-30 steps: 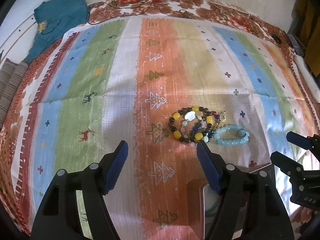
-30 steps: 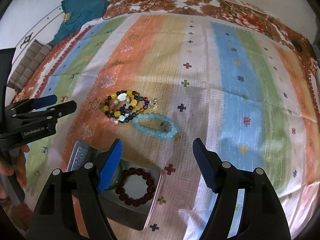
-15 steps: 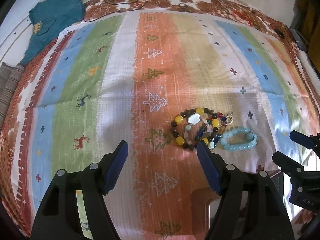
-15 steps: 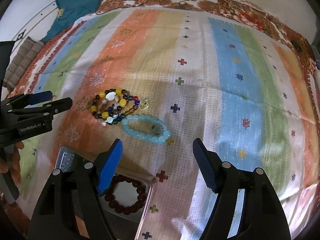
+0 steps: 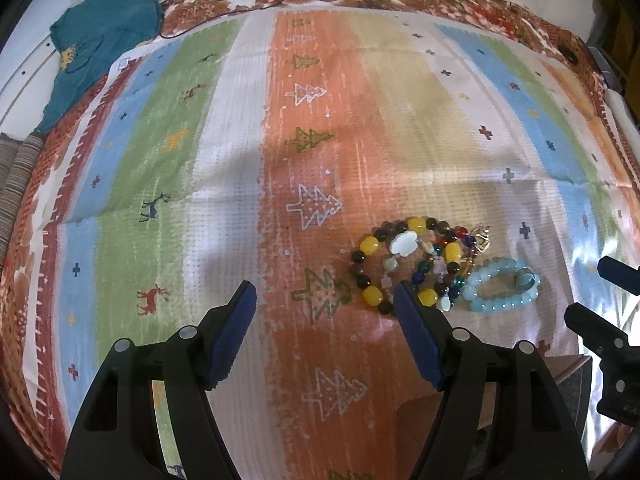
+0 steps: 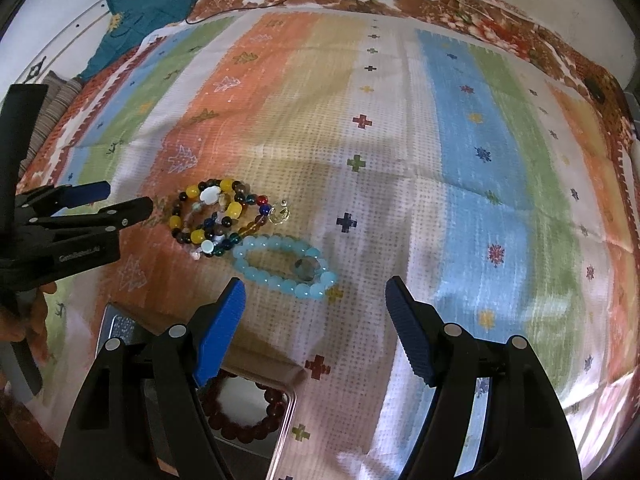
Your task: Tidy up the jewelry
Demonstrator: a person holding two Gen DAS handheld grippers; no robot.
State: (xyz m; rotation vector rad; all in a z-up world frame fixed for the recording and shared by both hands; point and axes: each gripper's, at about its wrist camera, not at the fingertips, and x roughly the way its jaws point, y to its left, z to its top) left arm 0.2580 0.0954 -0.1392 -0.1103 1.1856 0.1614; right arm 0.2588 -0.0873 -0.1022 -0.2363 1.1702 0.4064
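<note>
One striped cloth (image 6: 460, 184) covers the surface; on it near the front sits a metal tray (image 6: 286, 416) holding a dark red bracelet (image 6: 244, 424); both the left gripper (image 5: 324, 334) and right gripper (image 6: 314, 332) hang spread wide, holding nothing; just beyond lie a pale blue bracelet (image 6: 286, 264) and, touching it, a multicoloured bead pile (image 6: 216, 216)

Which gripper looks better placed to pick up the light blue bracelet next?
Right, probably. The right gripper is open, with the light blue bracelet just ahead between its fingers. The left gripper, also open, points left of it.
</note>
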